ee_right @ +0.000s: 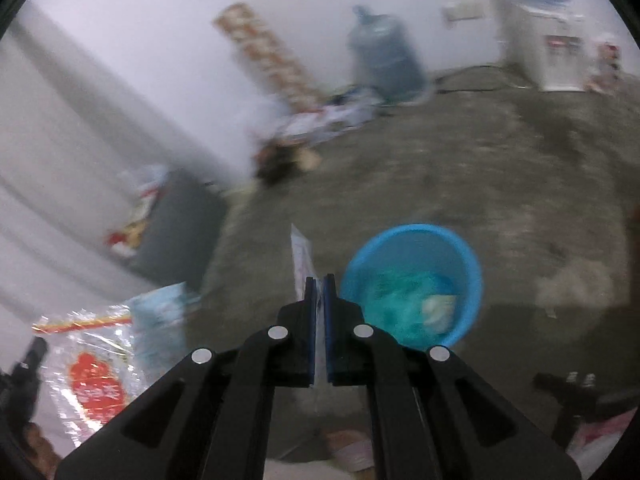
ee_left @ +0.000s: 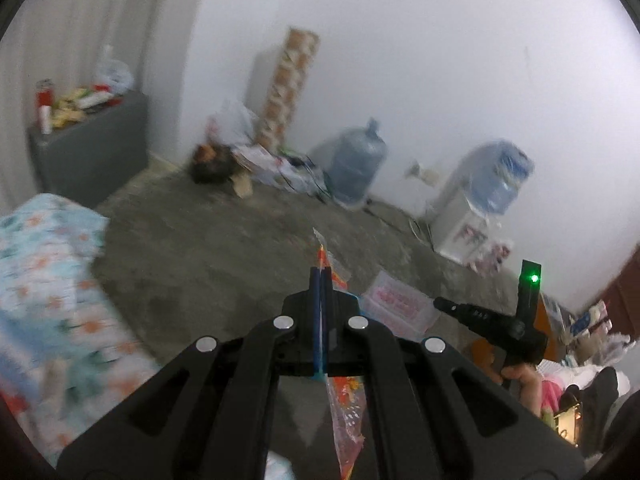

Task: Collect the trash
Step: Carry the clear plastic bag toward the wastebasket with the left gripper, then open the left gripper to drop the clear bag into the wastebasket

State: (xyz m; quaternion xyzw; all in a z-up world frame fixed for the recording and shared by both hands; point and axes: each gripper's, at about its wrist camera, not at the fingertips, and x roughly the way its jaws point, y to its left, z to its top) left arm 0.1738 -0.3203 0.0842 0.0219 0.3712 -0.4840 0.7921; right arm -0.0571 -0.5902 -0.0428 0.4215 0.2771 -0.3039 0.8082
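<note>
My left gripper (ee_left: 321, 276) is shut on a clear plastic wrapper with red print (ee_left: 346, 420), seen edge-on between the pads. In the right wrist view the same wrapper (ee_right: 92, 372) shows flat at the lower left. My right gripper (ee_right: 319, 280) is shut on a thin white wrapper (ee_right: 302, 256) that sticks up past the fingertips. In the left wrist view the right gripper (ee_left: 452, 308), held by a hand (ee_left: 520, 380), meets a white and pink wrapper (ee_left: 400, 302). A blue basin (ee_right: 472, 276) holding teal trash sits on the floor just right of the right gripper.
A bed with a floral sheet (ee_left: 48, 280) is at the left, with a grey cabinet (ee_left: 92, 152) behind it. A litter pile (ee_left: 256, 160), a patterned roll (ee_left: 286, 88), a water jug (ee_left: 356, 164) and a water dispenser (ee_left: 476, 208) line the wall. The floor is bare concrete (ee_right: 440, 168).
</note>
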